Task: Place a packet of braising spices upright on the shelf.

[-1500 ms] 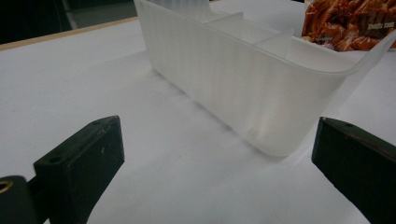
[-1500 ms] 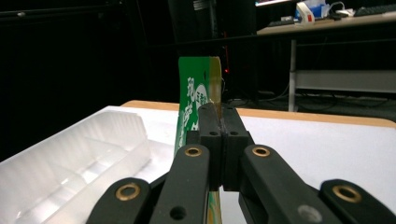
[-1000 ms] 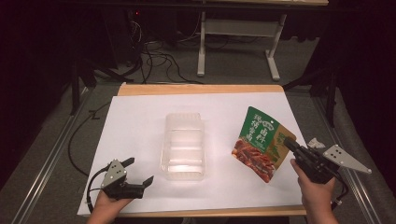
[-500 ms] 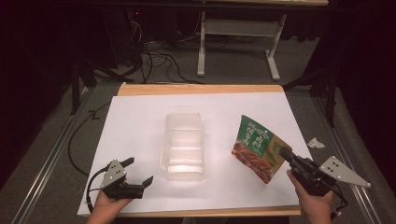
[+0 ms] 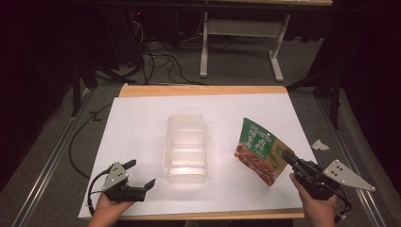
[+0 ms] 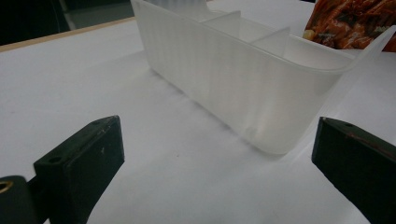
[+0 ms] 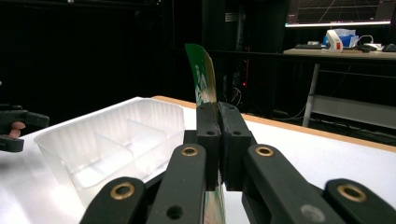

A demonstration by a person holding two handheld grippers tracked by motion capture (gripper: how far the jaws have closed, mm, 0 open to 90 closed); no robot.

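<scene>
Since the earlier frame we see the right gripper [image 5: 285, 157] has drawn back toward 5 o'clock, lifting the snack packet [image 5: 259, 150] clamped edge-on between its closed jaws. At 7 o'clock the left gripper [image 5: 141, 174] rests with jaws spread wide. Farther in, the clear plastic tray [image 5: 186, 146] sits mid-table on white paper [image 5: 142, 118].

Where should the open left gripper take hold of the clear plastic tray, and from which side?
Grip the thin upright end wall of the clear tray nearest the left gripper, coming from above with one jaw inside and one outside. Its rim flares outward there, and the tray body looks too wide for the jaws to span.
</scene>
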